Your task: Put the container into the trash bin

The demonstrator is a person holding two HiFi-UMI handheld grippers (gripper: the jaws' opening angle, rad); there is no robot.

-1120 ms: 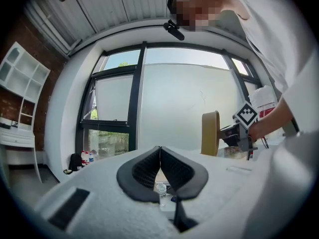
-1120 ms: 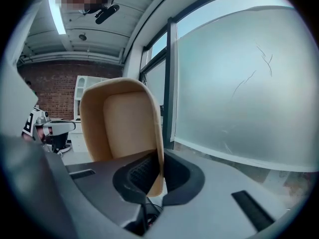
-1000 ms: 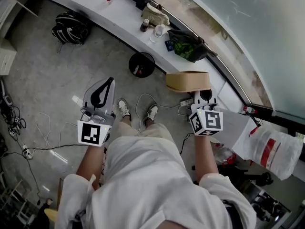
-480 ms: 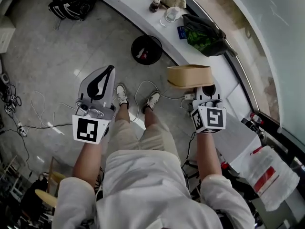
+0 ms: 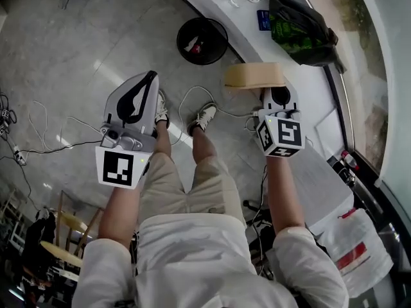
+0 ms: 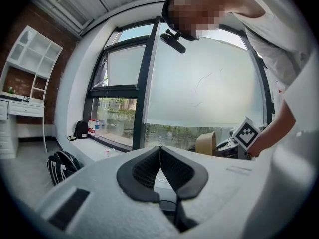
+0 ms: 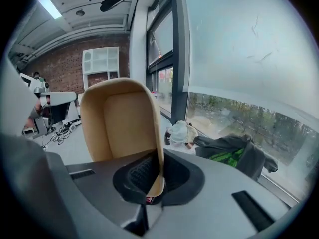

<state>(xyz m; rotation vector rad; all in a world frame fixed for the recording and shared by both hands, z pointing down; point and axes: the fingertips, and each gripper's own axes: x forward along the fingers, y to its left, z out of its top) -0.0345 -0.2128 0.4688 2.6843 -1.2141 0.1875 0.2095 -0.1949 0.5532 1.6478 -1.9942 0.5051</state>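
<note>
Carrying is the step in hand: your right hand-held gripper (image 5: 277,100) is clamped on the wall of the tan, round-cornered paper container (image 5: 254,76), held in the air above the floor. Your left hand-held gripper (image 5: 137,104) has its jaws together on nothing. Next, bring the container over the round black trash bin (image 5: 202,41) standing on the floor ahead, then release.

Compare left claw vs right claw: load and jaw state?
Load: the right claw pinches one wall of the tan container, while the left claw holds nothing.
Jaws: the left claw's pads meet directly, while the right claw's are parted only by that thin wall.
Shared: both are closed.
</note>
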